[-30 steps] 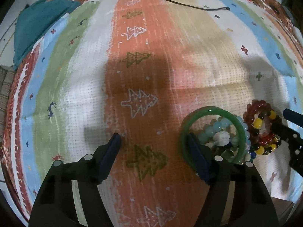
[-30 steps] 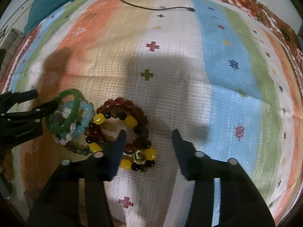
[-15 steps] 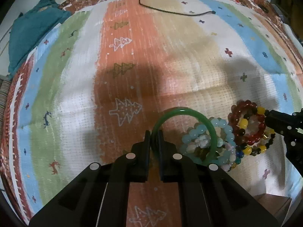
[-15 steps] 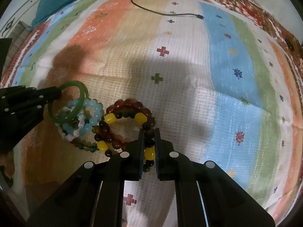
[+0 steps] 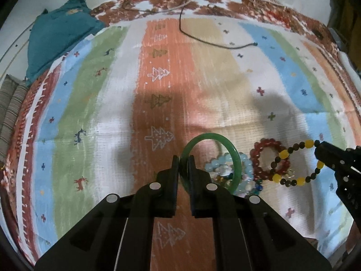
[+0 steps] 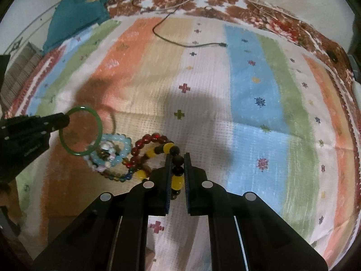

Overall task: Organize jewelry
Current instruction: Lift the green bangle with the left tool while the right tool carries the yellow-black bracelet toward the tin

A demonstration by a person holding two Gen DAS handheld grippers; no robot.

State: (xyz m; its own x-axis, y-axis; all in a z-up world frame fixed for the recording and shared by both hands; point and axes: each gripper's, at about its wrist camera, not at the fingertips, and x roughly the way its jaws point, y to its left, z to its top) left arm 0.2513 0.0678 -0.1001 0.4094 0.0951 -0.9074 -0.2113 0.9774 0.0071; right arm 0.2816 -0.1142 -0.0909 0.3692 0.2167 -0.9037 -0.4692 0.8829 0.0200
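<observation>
My left gripper [image 5: 183, 161] is shut on the rim of a green bangle [image 5: 234, 155], which hangs lifted off the striped cloth; the right wrist view shows the same green bangle [image 6: 99, 127] held by the left gripper [image 6: 65, 119]. My right gripper [image 6: 177, 160] is shut on a yellow-and-dark bead bracelet [image 6: 177, 181], raised above the cloth; in the left wrist view this bracelet [image 5: 300, 180] dangles from the right gripper [image 5: 320, 151]. A red bead bracelet [image 5: 259, 155], a pale blue bead bracelet [image 6: 119, 149] and a multicoloured bead strand [image 6: 117, 177] lie on the cloth between the grippers.
A striped, patterned cloth [image 5: 101, 113] covers the surface. A black cable [image 6: 191, 44] crosses its far part. A teal cloth [image 5: 61, 33] lies at the far left corner. A striped cushion [image 5: 10, 106] sits beyond the left edge.
Both grippers went from open to shut: the left onto the green bangle, the right onto the yellow-and-dark bracelet. Both then rose, lifting their pieces off the pile.
</observation>
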